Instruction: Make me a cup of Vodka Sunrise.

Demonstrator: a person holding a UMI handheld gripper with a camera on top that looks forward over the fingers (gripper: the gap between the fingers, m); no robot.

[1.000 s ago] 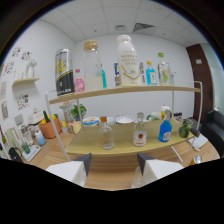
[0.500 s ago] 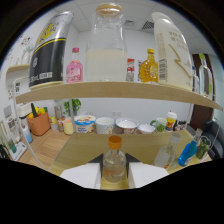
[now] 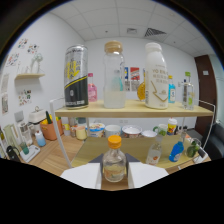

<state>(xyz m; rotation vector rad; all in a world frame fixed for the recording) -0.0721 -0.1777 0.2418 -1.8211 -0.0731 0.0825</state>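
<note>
We see a small orange-capped bottle [image 3: 114, 162] standing between our jaws; whether they grip it, we cannot tell. Beyond it, the table [image 3: 90, 150] lies open up to the bowls [image 3: 114, 131] under the shelf [image 3: 135, 110].

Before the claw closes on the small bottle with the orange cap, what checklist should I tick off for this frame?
1. Small bottle stands between the claw fingers: ok.
2. Bottle upright, orange cap on: ok.
3. Bottle centred, with similar room at each finger: ok.
4. Fingers already pressing on the glass: cannot tell, their tips are hidden low in the view.
5. Neighbours clear of the grasp: ok, the white bottle and blue bottle stand off to one side, beyond the fingers.
6. Upper shelf items out of the way: ok, the black can, glass jar and white jug sit well above.
</note>
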